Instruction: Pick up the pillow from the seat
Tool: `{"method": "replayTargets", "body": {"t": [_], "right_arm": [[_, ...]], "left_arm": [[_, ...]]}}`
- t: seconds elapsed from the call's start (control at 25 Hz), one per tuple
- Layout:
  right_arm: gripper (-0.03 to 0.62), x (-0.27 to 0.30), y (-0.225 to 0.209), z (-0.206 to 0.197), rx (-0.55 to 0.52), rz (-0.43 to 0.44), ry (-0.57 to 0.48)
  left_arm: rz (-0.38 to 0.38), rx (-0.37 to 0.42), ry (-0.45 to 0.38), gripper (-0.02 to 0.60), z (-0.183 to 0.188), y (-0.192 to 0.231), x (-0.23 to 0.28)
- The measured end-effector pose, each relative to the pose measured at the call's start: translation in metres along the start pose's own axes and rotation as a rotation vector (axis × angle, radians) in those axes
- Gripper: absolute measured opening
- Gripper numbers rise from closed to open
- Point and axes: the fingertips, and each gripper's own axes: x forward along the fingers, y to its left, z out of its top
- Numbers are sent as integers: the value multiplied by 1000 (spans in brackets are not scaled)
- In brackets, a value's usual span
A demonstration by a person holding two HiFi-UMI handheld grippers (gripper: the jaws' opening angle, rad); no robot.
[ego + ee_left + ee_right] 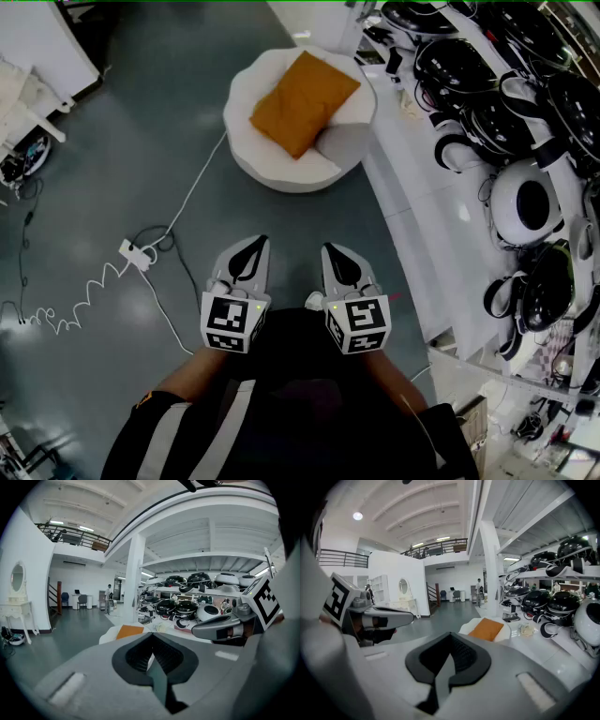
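Observation:
An orange pillow [303, 101] lies tilted on a round white seat [272, 165] ahead of me on the grey floor. In the left gripper view the pillow [130, 631] shows just past the jaws, and in the right gripper view the pillow [486, 629] lies on the white seat [465, 627]. My left gripper [254, 247] and right gripper [335, 251] are held side by side close to my body, well short of the seat. Both are shut with nothing between the jaws.
A white table [412, 216] runs along the right, with shelves of black and white helmets [530, 202] beyond it. A white power strip [131, 252] and its cables lie on the floor to the left. A white dresser with a mirror [402, 588] stands far off.

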Motion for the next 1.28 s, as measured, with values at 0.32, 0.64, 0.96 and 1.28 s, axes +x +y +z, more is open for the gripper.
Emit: {"method": "replayTargets", "body": {"t": [0.32, 0.64, 0.96, 1.28], "right_arm": [[0, 3, 8, 4, 4, -8, -8], [3, 6, 25, 10, 29, -9, -25], [3, 11, 45, 17, 31, -26, -60], [3, 21, 81, 24, -8, -3, -61]], "left_arm": [[-3, 2, -7, 2, 1, 8, -5], [-1, 2, -18, 2, 1, 22, -20], [21, 12, -37, 2, 0, 46, -44], [54, -21, -67, 2, -5, 73, -69]]}}
